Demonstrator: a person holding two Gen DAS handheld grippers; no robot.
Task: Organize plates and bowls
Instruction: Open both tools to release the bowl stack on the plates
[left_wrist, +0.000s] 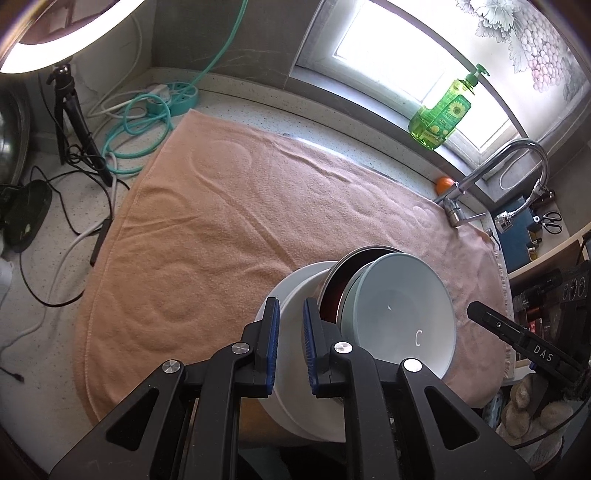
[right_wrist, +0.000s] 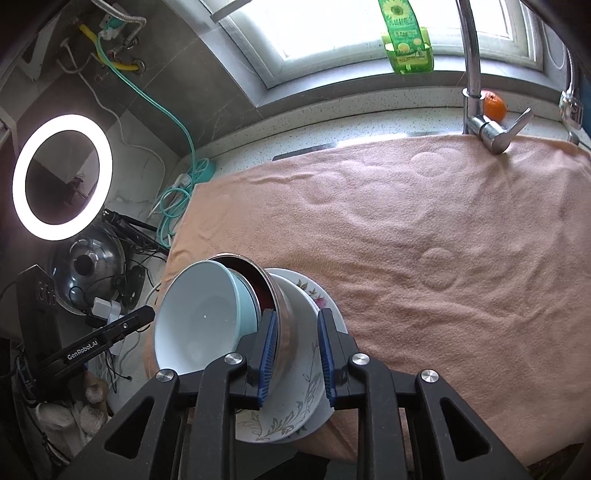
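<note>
A tilted stack is seen at the near edge of the peach terry towel (left_wrist: 229, 206) spread on the speckled counter (left_wrist: 236, 107): a white floral plate (right_wrist: 295, 398), a steel bowl (right_wrist: 286, 314) on it, and a pale-blue bowl with a white inside (left_wrist: 402, 306) nested on top. The left hand-held gripper (left_wrist: 290, 350) is clamped on the plate's rim. The right hand-held gripper (right_wrist: 295, 354) straddles the plate and steel bowl, jaws slightly parted; contact cannot be told.
</note>
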